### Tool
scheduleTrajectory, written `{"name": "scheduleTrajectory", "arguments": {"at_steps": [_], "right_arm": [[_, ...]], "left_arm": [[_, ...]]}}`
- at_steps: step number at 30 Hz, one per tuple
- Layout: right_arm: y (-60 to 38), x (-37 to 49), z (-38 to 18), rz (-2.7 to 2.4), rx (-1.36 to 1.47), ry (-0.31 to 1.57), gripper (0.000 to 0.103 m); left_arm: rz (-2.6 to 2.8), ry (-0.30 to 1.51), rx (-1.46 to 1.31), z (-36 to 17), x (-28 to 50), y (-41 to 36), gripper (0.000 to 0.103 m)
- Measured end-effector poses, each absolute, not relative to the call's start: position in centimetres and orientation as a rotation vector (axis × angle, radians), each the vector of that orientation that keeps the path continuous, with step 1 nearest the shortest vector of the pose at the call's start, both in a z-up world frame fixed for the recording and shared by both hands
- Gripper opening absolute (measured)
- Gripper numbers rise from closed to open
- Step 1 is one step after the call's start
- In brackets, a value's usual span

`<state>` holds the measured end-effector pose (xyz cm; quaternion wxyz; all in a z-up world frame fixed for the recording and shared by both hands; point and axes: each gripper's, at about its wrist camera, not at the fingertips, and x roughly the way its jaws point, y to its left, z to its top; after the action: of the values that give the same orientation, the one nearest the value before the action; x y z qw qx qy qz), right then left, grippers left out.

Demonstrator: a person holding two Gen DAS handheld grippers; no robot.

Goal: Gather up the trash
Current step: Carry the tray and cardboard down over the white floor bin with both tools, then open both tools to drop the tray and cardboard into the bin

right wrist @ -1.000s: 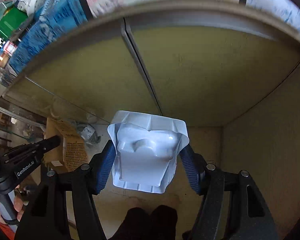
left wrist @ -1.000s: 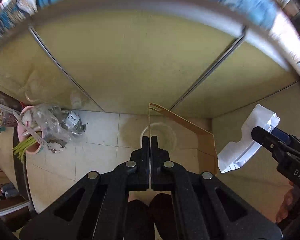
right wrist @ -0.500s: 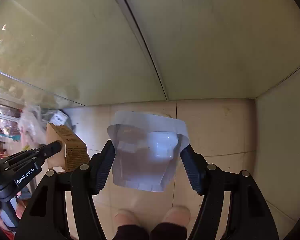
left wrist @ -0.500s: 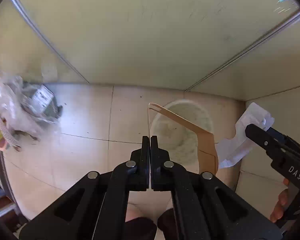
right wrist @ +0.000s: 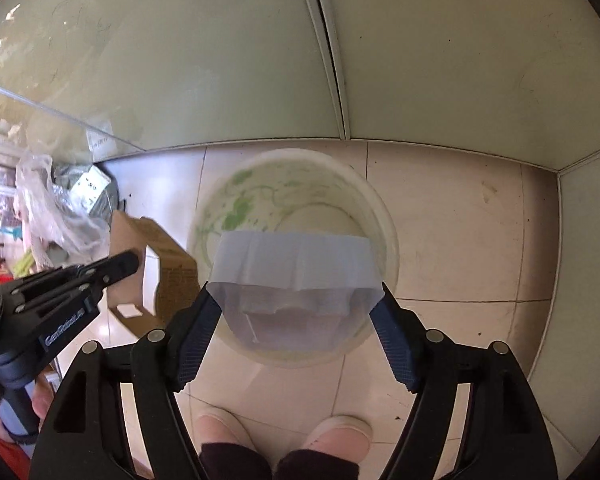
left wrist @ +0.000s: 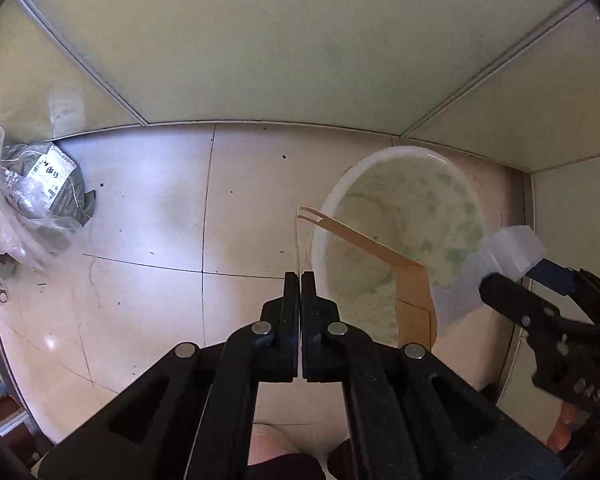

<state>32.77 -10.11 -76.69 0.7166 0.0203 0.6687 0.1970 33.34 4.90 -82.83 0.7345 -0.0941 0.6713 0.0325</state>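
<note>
A white bucket with green stains inside stands on the tiled floor by the wall; it also shows in the right wrist view. My left gripper is shut on a flattened brown cardboard box and holds it over the bucket's near-left rim; the box also shows in the right wrist view. My right gripper is shut on a white plastic tray and holds it above the bucket's opening. The tray also shows at the right of the left wrist view.
A clear plastic bag and a grey parcel with a label lie on the floor at the left by the wall. Pale green wall panels rise behind the bucket. My feet in light slippers stand just before the bucket.
Both grippers have tilted down and moved closer to the bucket. The bucket now looms large under the tray and beside the cardboard. Both grips are unchanged.
</note>
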Motion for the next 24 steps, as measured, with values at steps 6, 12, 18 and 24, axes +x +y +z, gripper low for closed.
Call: {"name": "scheduleTrajectory", "arguments": {"at_steps": [6, 12, 18, 24], "right_arm": [[-11.0, 32.6, -75.6, 0.444, 0.01, 1.441, 0.078], [-11.8, 33.3, -76.2, 0.432, 0.075, 1.428, 0.078], [-13.3, 33.3, -74.5, 0.399, 0.136, 1.396, 0.078], [-14.0, 32.9, -71.6, 0.377, 0.127, 1.364, 0.078]], "left_arm": [[0.041, 1.465, -0.178, -84.4, 34.4, 4.6, 0.0], [-0.032, 1.509, -0.185, -86.4, 35.5, 2.7, 0.0], [-0.103, 1.546, -0.215, -87.8, 36.0, 1.0, 0.012], [-0.104, 1.539, -0.206, -86.0, 35.7, 0.6, 0.045]]}}
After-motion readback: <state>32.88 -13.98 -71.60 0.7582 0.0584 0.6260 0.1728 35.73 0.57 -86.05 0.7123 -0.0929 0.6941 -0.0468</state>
